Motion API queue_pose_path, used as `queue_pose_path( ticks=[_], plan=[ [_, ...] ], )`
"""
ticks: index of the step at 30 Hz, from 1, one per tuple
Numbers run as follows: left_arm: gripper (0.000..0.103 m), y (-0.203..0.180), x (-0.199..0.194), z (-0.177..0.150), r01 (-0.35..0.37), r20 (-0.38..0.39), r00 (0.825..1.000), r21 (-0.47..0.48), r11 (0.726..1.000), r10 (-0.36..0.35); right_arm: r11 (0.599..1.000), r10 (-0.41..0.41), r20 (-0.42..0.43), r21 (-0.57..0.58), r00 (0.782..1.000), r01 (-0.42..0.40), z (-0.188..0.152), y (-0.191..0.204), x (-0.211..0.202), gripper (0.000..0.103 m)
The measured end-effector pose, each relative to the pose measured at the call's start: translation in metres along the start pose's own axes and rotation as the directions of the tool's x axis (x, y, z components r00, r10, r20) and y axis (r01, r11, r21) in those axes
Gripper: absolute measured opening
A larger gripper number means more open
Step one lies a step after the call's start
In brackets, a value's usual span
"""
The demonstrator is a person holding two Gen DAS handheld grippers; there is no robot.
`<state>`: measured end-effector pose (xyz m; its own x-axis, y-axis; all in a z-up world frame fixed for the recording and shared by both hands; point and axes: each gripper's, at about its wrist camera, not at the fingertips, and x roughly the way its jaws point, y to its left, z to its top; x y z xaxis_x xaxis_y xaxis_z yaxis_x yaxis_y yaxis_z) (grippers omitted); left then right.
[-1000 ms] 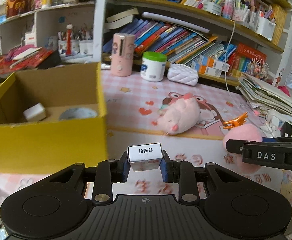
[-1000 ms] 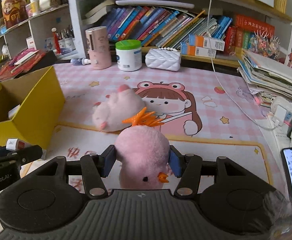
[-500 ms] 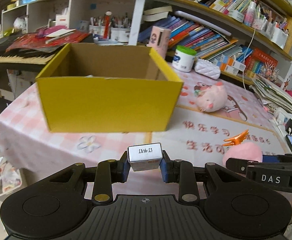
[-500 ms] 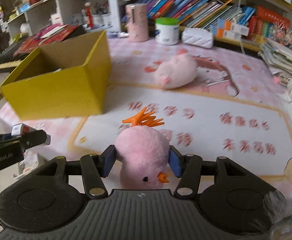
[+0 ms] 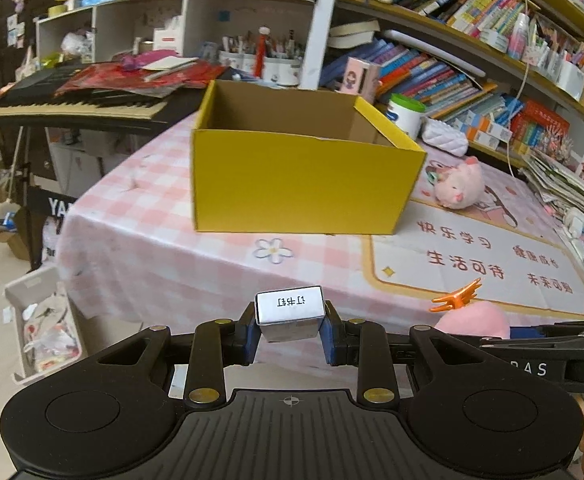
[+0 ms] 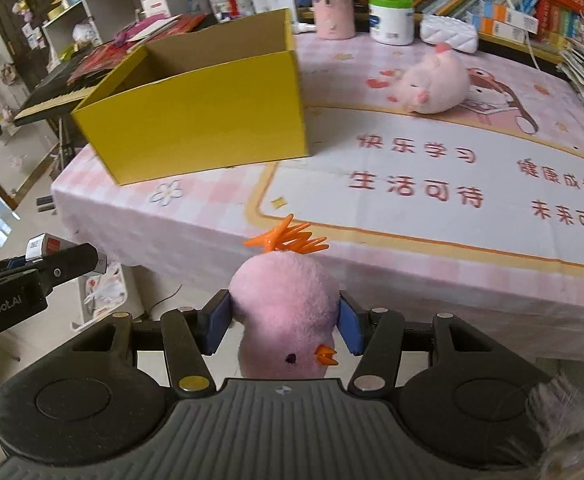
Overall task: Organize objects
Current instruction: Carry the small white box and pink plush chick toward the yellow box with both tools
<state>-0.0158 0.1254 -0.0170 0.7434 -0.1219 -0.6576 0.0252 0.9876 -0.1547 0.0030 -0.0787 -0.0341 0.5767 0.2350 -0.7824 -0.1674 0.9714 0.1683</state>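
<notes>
Off the pink checked tablecloth's (image 5: 164, 216) edge, my left gripper (image 5: 290, 334) clamps a small silver staple box (image 5: 290, 308), my right gripper (image 6: 284, 326) a pink plush chick (image 6: 284, 300); either could drop floorward before the yellow cardboard box (image 5: 299, 184).

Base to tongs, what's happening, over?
Left tongs shut on small box. Right tongs shut on pink chick. Yellow box ahead, path open.

A table covered with a pink-and-white checked cloth (image 5: 164, 216) carries the things. On the cloth lies a large printed desk mat (image 6: 451, 184) with a gold border, red characters and a cartoon girl. An open yellow cardboard box (image 5: 299, 188) stands near the table's left end, touching the mat's corner. A pink plush pig (image 6: 435, 84) lies on the mat. At the back edge stand a pink cylindrical container (image 6: 329, 4), a white green-lidded jar (image 6: 391, 20) and a white quilted pouch (image 6: 447, 32).
</notes>
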Motion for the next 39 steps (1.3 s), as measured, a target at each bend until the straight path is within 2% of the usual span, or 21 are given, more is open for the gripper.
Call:
queue_pose_path(
  ticks=[14,24,31,35,39],
  plan=[
    [0.029,0.026,-0.016,-0.001,-0.04,0.038,0.998,-0.052,0.998,0.042,0.993,0.057,0.001,-0.103,0.998,-0.056,0.003,0.039,-0.001,0.053],
    [0.029,0.018,-0.01,0.001,-0.032,0.029,0.999,-0.038,0.999,0.033,0.992,0.054,0.009,-0.113,0.998,-0.053,0.005,0.038,-0.002,0.053],
    [0.029,0.015,-0.005,0.015,-0.065,0.057,0.996,-0.032,0.997,0.067,0.99,0.081,0.021,-0.118,0.996,-0.078,0.02,0.034,0.007,0.053],
    [0.029,0.012,-0.003,0.033,-0.08,0.098,0.992,-0.02,0.997,0.082,0.985,0.119,0.094,-0.138,0.988,-0.105,0.036,0.035,0.003,0.053],
    [0.029,0.01,0.003,0.061,-0.08,0.15,0.985,-0.038,0.996,0.085,0.974,0.158,0.23,-0.194,0.96,-0.114,0.061,0.037,-0.006,0.053]
  ],
)
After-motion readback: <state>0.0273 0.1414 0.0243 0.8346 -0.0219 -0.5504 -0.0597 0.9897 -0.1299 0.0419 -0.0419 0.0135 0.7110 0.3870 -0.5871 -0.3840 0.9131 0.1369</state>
